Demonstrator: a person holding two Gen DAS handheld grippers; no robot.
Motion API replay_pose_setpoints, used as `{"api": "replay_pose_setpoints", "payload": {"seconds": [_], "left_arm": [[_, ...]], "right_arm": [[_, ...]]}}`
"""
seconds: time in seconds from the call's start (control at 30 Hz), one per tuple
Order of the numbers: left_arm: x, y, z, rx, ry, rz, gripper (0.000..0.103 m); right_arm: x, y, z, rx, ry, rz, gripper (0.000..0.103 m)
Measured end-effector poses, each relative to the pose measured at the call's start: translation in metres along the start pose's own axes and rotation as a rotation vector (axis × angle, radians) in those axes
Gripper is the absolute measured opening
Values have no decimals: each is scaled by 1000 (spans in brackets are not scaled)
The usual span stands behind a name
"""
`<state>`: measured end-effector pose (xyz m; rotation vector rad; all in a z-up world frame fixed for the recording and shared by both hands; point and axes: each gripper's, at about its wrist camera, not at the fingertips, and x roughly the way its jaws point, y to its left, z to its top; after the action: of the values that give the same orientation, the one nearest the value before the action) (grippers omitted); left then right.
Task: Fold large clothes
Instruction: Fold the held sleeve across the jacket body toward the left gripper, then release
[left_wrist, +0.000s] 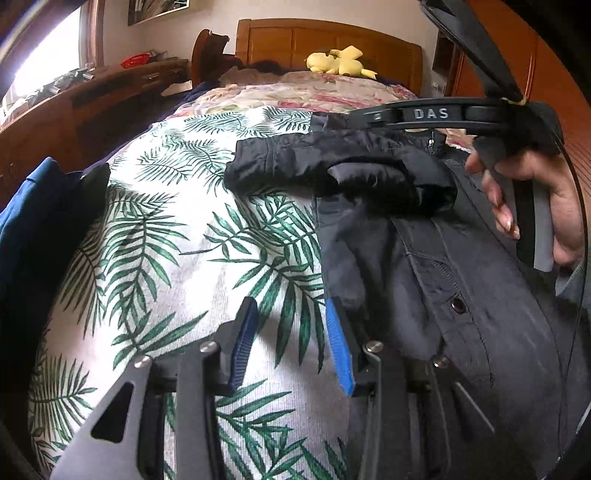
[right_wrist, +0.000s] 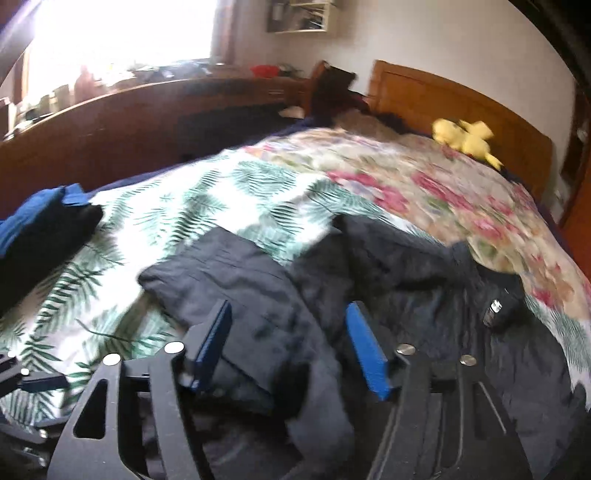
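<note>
A large dark grey jacket (left_wrist: 424, 266) lies spread on the leaf-print bedspread (left_wrist: 184, 229), one sleeve (left_wrist: 295, 166) folded across its chest. My left gripper (left_wrist: 291, 339) is open and empty, its blue-padded fingers hovering over the jacket's left edge. The right gripper's body (left_wrist: 436, 114) and the hand holding it show at the upper right of the left wrist view. In the right wrist view the right gripper (right_wrist: 291, 339) is open and empty just above the jacket (right_wrist: 369, 277), near the folded sleeve (right_wrist: 229, 273).
A folded blue and black garment pile (left_wrist: 40, 229) sits at the bed's left edge, also in the right wrist view (right_wrist: 40, 229). A floral quilt (right_wrist: 424, 184) and yellow plush toy (left_wrist: 340, 61) lie toward the wooden headboard (left_wrist: 332, 40). A wooden cabinet (left_wrist: 74, 110) runs along the left.
</note>
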<state>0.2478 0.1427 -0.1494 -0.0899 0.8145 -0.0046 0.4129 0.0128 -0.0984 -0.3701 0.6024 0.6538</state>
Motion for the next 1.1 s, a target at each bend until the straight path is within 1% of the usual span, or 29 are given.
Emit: {"api": "replay_pose_setpoints", "payload": {"seconds": [0.07, 0.13, 0.2, 0.27, 0.37, 0.43, 0.47, 0.5, 0.53, 0.6, 0.67, 0.7, 0.77, 0.83, 0.97, 1.03, 1.1], "left_arm": [[-1, 1, -1, -1, -7, -12, 36], [-5, -1, -3, 6, -24, -17, 36], [-7, -2, -3, 12, -36, -1, 36], [-9, -4, -3, 17, -47, 16, 36], [-11, -4, -4, 21, -55, 31, 36], [-13, -5, -4, 25, -59, 39, 36], [-13, -5, -4, 27, -62, 43, 36], [-14, -5, -5, 29, -65, 49, 36], [-14, -6, -5, 31, -65, 57, 36], [-12, -6, -4, 32, -58, 75, 36], [-10, -6, -4, 33, -47, 91, 36], [-10, -7, -5, 34, -46, 95, 36], [-10, -7, -5, 37, -49, 98, 36], [-11, -7, -6, 37, -51, 99, 37], [-16, -9, -9, 39, -67, 109, 36], [-19, -13, -9, 54, -74, 119, 36], [-23, -17, -9, 72, -86, 113, 36]], "right_arm": [[8, 9, 5, -23, 25, 24, 68], [17, 12, 7, -27, 57, 67, 68], [31, 19, 7, -51, 113, 112, 68], [46, 26, 3, -91, 177, 113, 68], [60, 32, -4, -134, 235, 89, 68], [64, 32, -6, -142, 244, 59, 59], [64, 30, -7, -138, 245, 54, 43], [63, 28, -7, -130, 241, 56, 21], [61, 26, -6, -128, 235, 44, 14], [53, 21, -5, -115, 202, 22, 8], [38, 14, -2, -92, 142, -1, 8], [26, 9, -1, -69, 96, -13, 7], [10, 1, 2, -45, 48, -37, 7], [-14, -13, 2, 8, -12, -66, 7], [-42, -35, -7, 68, -43, -111, 7], [-50, -43, -16, 86, -41, -123, 7], [-54, -55, -29, 110, -17, -135, 7]]}}
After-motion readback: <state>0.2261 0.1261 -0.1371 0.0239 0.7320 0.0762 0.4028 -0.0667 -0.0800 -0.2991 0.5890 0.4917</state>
